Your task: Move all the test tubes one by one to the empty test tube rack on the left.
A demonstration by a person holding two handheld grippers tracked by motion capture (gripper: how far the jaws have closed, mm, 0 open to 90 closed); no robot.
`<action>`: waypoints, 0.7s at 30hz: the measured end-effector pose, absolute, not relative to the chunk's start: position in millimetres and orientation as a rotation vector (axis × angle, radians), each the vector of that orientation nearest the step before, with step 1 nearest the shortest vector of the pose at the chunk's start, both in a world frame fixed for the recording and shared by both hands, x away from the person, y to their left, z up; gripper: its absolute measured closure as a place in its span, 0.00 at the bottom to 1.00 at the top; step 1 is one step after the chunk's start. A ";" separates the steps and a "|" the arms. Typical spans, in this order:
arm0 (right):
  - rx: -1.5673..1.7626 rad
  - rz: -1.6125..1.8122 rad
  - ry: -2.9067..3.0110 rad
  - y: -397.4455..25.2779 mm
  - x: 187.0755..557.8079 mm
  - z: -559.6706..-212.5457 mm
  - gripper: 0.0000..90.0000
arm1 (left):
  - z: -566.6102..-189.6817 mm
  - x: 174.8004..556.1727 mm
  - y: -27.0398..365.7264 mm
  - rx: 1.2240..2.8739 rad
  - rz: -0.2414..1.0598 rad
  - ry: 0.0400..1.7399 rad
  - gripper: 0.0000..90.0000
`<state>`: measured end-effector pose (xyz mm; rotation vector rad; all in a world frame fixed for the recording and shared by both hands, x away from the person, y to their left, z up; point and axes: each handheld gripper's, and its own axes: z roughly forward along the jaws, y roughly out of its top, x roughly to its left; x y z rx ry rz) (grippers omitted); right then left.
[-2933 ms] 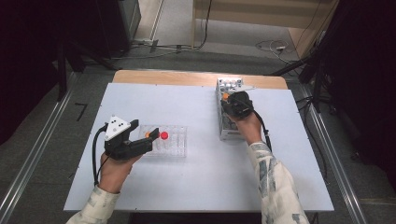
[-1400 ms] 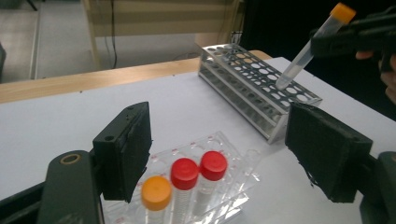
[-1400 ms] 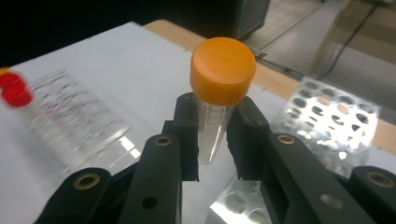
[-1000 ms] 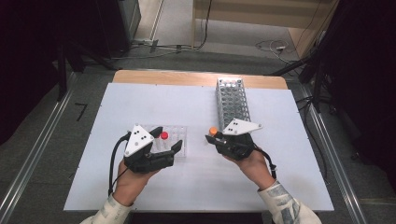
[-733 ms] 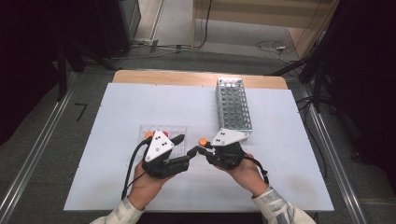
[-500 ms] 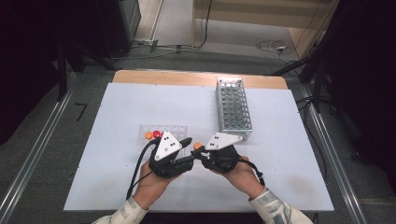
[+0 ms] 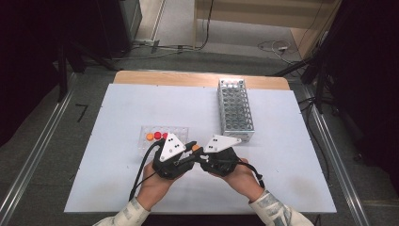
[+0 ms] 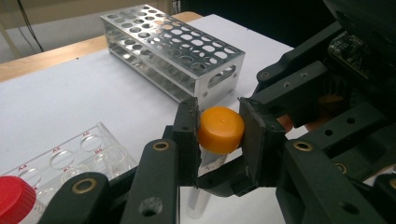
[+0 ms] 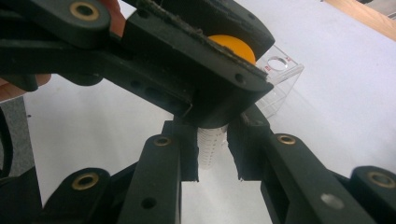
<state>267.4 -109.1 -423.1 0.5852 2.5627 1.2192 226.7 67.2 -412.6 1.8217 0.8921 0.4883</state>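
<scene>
A clear tube (image 9: 212,147) with an orange cap (image 8: 220,129) hangs between both grippers above the table's front middle. My left gripper (image 8: 218,135) is shut on the cap, one pad on each side. My right gripper (image 9: 217,156) is shut on the tube's clear body just below the cap. From above, the left gripper (image 7: 190,149) and right gripper (image 7: 201,154) meet tip to tip, with the orange cap (image 7: 195,148) between them. The tube's lower end is hidden behind the jaws.
A clear plastic rack (image 7: 181,134) lies just behind the left gripper and holds an orange-capped tube (image 7: 149,137) and a red-capped tube (image 7: 158,135). A metal tube rack (image 7: 234,109) stands at the back right. Bare white table (image 7: 291,155) lies to the right.
My right gripper brought the orange-capped tube from the metal rack to the front middle. My left gripper moved right from the clear rack and closed on the cap.
</scene>
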 end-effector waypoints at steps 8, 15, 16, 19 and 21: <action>0.588 1.250 2.579 -114.2 267.1 -425.1 0.53 | -407.8 222.5 72.6 1.801 0.486 0.888 0.78; 0.666 1.271 2.557 -132.0 270.8 -426.9 0.39 | -399.6 214.7 85.0 1.781 0.463 0.900 0.78; 0.678 1.266 2.553 -134.3 270.9 -427.2 0.38 | -398.3 213.0 87.3 1.777 0.459 0.905 0.78; 0.704 1.259 2.537 -142.3 271.0 -430.0 0.37 | -394.3 207.5 95.1 1.771 0.461 0.906 0.78; 0.720 1.246 2.531 -147.8 271.4 -431.9 0.36 | -391.8 204.1 101.1 1.765 0.462 0.912 0.78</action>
